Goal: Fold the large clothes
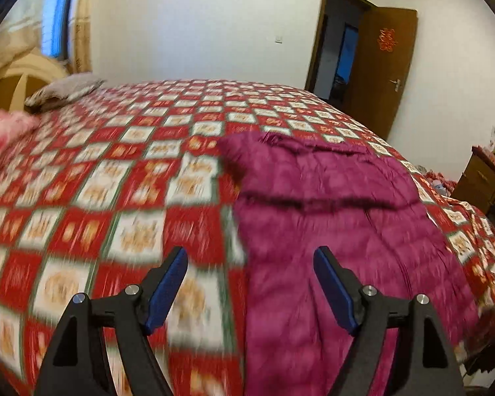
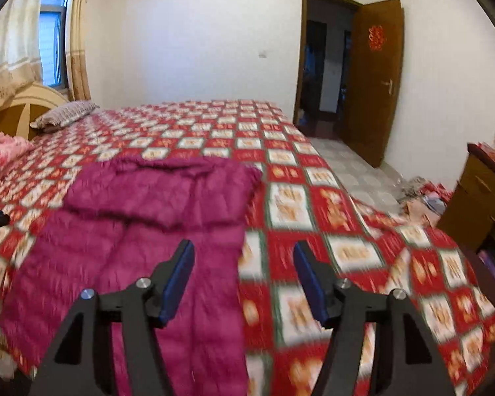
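My left gripper (image 1: 250, 257) is matte black, its two angular arms each faced with a flat blue pad on the inner side. Round silver screw heads (image 1: 131, 289) cap the pivots, two per arm. My right gripper (image 2: 244, 250) is built alike: black triangular frames with cut-out openings, blue pads (image 2: 178, 283) and silver screws (image 2: 343, 283) at the joints.

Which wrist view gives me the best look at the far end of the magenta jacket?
The right wrist view: the magenta jacket shows its whole far end, both corners, on the bedspread. The left wrist view shows that end more blurred, with the right corner harder to make out. Both grippers, left and right, are open above it.
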Tool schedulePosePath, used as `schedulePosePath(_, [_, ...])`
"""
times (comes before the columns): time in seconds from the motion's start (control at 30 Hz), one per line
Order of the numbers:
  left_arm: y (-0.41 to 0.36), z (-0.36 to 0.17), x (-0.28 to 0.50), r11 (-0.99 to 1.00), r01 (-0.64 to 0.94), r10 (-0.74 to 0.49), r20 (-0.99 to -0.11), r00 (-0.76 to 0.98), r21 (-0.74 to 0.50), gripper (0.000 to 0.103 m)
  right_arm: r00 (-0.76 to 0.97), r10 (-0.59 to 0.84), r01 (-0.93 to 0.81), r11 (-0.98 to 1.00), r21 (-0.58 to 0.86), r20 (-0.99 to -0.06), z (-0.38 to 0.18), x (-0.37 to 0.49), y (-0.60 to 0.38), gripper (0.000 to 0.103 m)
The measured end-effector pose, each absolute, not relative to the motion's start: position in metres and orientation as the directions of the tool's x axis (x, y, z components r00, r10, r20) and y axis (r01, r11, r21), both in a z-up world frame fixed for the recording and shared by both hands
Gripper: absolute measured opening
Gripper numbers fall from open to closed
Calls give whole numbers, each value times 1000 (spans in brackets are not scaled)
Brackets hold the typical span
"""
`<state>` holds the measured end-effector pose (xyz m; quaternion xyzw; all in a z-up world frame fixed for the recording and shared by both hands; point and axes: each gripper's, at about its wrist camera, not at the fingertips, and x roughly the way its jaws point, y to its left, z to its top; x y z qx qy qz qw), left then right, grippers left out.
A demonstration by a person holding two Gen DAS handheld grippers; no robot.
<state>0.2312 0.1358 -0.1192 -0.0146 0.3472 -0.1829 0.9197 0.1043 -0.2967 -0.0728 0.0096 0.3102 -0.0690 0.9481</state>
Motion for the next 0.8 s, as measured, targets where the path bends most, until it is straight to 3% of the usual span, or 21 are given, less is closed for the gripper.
schedulePosePath(0.07, [148,-129,206,926,327,-370,-637,676,-191,79,778,-103,131,991,0,-620,-82,85,-301,78])
schedulePosePath(0.2, [152,-153,172,902,364,-420,-674,608,-233,80,711,-17,102,992,79,-703,-114,68,-299,78])
schedulePosePath(0.63, [130,-212,127,915,365,-356,-770,529,-173,80,520,-37,114,993,27,-853,-208,51,-278,78])
schedulePosePath(0.8, [125,-215,123,906,389,-362,-776,517,-163,81,493,-92,27,996,-91,-865,-222,48,-258,81])
